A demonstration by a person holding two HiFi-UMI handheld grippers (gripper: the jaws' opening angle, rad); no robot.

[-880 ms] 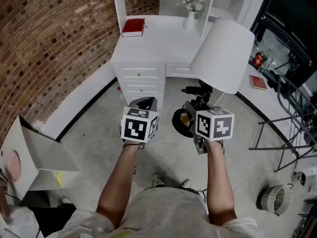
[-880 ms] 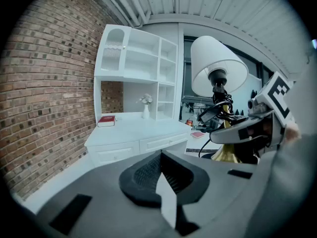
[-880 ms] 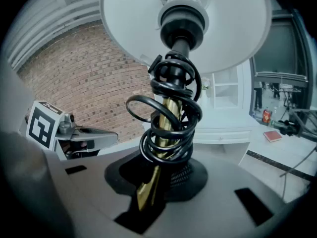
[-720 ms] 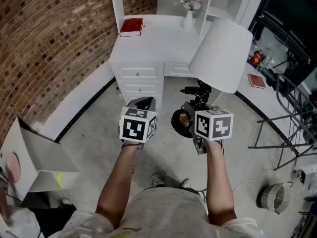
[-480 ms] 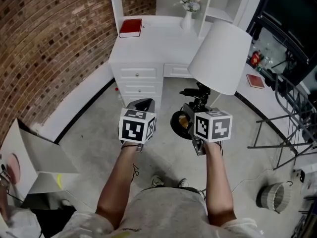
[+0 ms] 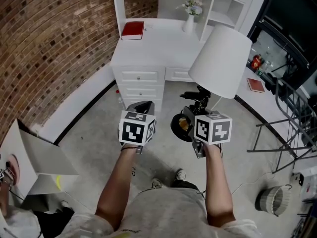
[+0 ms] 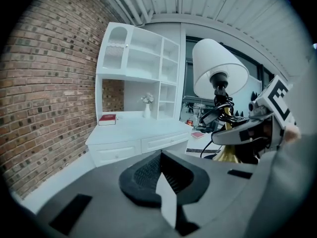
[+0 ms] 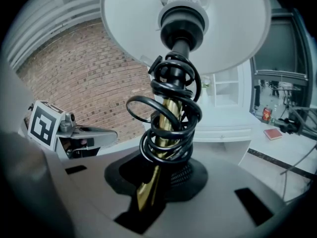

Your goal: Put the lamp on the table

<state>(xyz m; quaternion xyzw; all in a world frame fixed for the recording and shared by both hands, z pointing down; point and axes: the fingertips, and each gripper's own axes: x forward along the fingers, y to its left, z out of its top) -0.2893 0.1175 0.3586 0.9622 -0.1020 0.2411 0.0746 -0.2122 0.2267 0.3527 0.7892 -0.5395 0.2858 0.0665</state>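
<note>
The right tongs (image 8: 157, 185) are clamped on the brass stem of the lamp (image 6: 220, 61), which hangs over the floor, well short of the vase (image 6: 188, 23). The left tongs (image 7: 161, 175) are pressed together on nothing. It is probably best to keep the stem upright and lower the base flat onto the bare tabletop (image 6: 158, 43) in front of the vase.

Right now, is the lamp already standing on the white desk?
No, the lamp is held by its brass stem in the right gripper, in the air short of the desk.
</note>
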